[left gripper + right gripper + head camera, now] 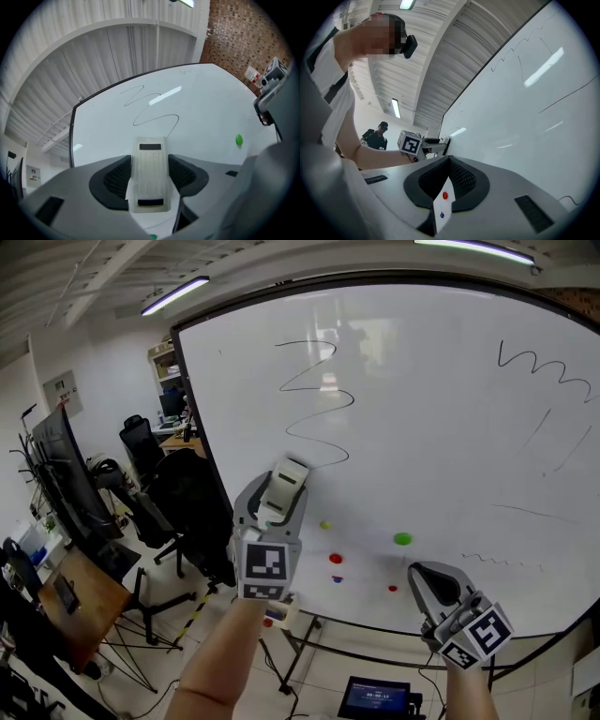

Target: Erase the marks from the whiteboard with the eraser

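A: Left status?
B: Your left hand-held gripper [275, 505] is clamped on the white ribbed plastic eraser [150, 178]. The black squiggle [319, 409] on the glossy whiteboard [422, 409] is just ahead of it.
A: Right?
B: Your right hand-held gripper [447, 164] is closed and empty.

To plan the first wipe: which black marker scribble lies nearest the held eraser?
The tall black zigzag line just above the white plastic eraser; the other scribbles sit far right.

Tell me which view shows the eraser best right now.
The left gripper view: the eraser fills the frame's middle, clamped between the left claw's jaws, ribbed face fully visible. The head view shows only its end above the claw, near the squiggle. The right gripper view shows it tiny, hardly discernible.
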Demonstrator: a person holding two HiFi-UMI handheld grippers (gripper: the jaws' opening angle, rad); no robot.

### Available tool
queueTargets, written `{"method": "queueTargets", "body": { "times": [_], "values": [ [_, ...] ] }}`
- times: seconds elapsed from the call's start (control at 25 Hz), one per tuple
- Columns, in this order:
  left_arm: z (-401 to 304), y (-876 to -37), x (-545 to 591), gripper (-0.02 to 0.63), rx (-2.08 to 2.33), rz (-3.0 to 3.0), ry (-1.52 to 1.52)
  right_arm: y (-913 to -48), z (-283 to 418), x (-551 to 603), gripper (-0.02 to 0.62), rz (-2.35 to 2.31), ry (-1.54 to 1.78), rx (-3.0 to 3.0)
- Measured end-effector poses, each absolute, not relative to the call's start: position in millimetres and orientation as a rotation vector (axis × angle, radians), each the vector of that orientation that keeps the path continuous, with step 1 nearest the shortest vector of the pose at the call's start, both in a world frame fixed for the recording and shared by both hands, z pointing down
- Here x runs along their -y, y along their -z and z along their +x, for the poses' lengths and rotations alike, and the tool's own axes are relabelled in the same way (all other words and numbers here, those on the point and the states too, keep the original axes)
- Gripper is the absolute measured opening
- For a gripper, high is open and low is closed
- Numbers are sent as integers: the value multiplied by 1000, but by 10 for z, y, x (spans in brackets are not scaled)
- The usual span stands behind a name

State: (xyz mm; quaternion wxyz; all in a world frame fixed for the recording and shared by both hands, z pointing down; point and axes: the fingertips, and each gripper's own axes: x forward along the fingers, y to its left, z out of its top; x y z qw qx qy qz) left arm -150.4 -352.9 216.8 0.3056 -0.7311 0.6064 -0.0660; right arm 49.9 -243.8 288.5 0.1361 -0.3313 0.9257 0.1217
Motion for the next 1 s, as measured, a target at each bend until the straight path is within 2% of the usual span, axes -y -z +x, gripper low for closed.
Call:
{"method": "queueTargets", "body": {
  "times": [1.0],
  "values": [
    [-590,-1845,3270,272,-1406,-1898,176,-2854,558,2385,8,-951,-341,-2666]
  ]
}}
